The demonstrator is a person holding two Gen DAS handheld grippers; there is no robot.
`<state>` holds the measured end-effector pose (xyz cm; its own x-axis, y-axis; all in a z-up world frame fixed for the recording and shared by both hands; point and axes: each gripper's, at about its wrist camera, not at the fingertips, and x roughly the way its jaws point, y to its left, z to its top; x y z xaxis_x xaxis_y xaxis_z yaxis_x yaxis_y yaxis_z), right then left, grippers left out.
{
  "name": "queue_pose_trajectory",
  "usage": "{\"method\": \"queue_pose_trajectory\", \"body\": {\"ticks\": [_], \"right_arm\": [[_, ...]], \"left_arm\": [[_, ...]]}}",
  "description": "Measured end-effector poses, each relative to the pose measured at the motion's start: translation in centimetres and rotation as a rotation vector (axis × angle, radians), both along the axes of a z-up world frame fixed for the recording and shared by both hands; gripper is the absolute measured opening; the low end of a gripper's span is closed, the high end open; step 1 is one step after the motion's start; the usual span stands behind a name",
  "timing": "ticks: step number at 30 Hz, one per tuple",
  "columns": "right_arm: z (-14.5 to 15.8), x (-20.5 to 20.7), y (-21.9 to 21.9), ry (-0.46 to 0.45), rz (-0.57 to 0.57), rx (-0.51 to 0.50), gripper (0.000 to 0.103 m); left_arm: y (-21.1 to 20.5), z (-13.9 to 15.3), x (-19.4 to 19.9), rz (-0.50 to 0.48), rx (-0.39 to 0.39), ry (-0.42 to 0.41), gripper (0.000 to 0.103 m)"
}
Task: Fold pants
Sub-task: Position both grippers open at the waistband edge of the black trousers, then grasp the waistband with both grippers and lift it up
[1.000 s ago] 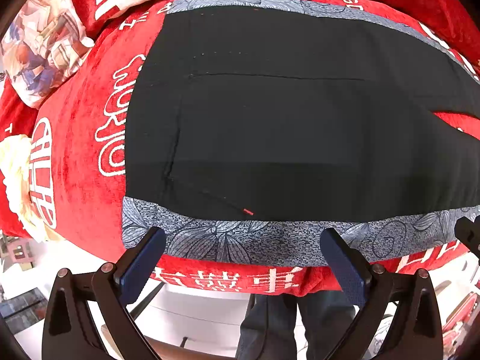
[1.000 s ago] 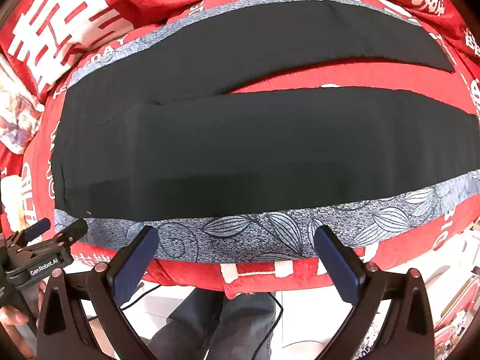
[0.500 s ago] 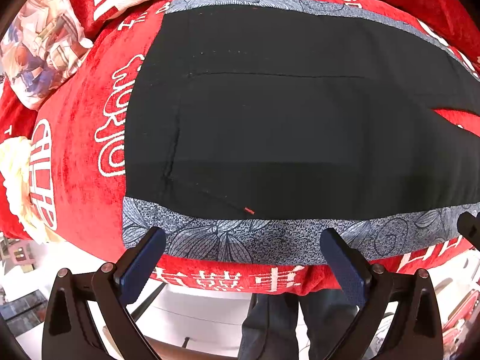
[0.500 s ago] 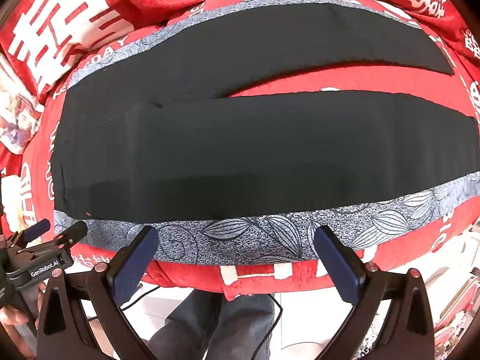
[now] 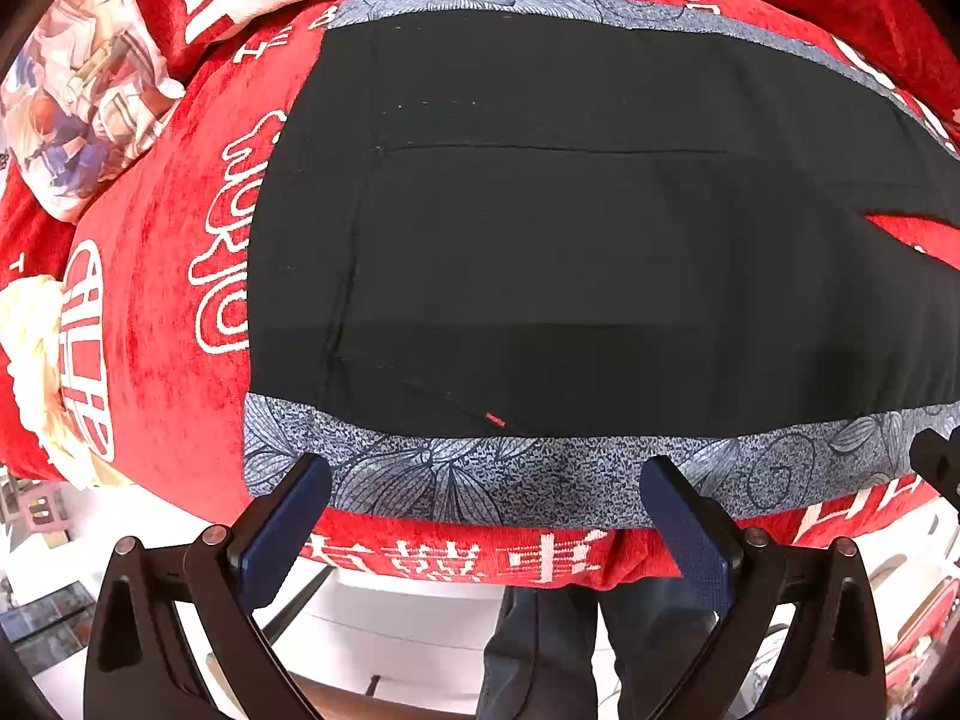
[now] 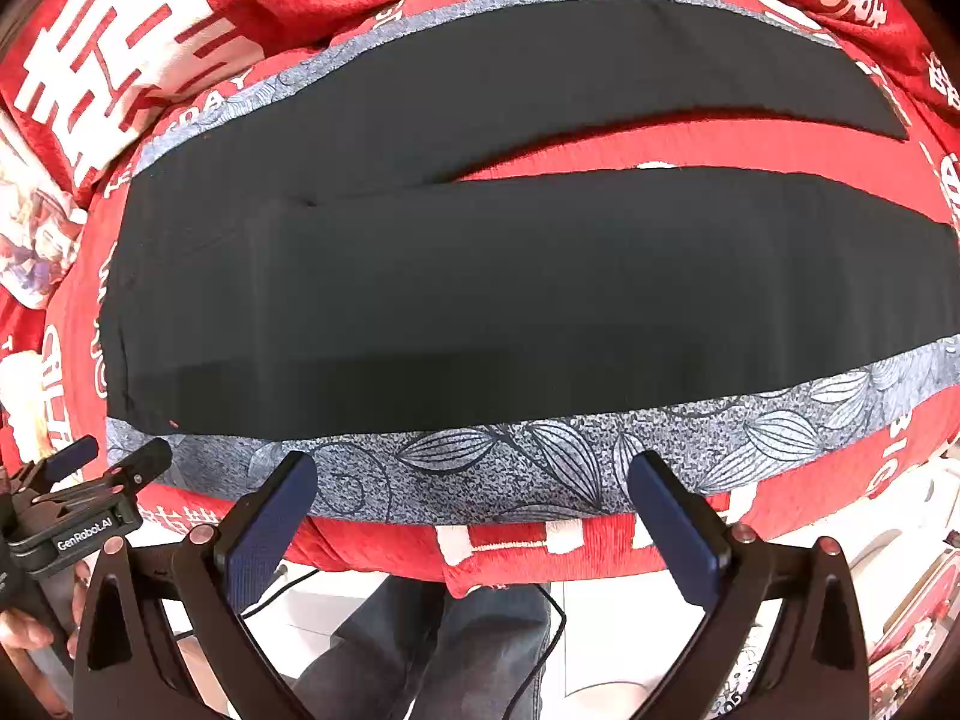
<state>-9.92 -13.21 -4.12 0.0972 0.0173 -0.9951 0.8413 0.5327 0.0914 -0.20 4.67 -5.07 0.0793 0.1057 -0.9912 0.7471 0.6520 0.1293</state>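
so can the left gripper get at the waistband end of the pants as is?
Probably yes. The left gripper hangs open at the bed edge, nothing lies between it and the pants, and the waistband edge sits flat and uncovered on the red blanket.

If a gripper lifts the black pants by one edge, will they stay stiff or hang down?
The pants lie flat and thin on the blanket, so they probably hang limp. The long legs would likely trail behind. They look light, and neither rolling nor tipping seems likely.
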Motion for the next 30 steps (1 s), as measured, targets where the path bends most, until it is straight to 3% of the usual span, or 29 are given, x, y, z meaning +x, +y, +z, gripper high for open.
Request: {"method": "queue_pose_trajectory", "body": {"ticks": [30], "right_arm": [[-0.8, -0.5, -0.5, -0.059, 0.028, 0.054, 0.103]], "left_arm": [[1.2, -0.2, -0.4, 0.074, -0.001, -0.013, 0.103]]}}
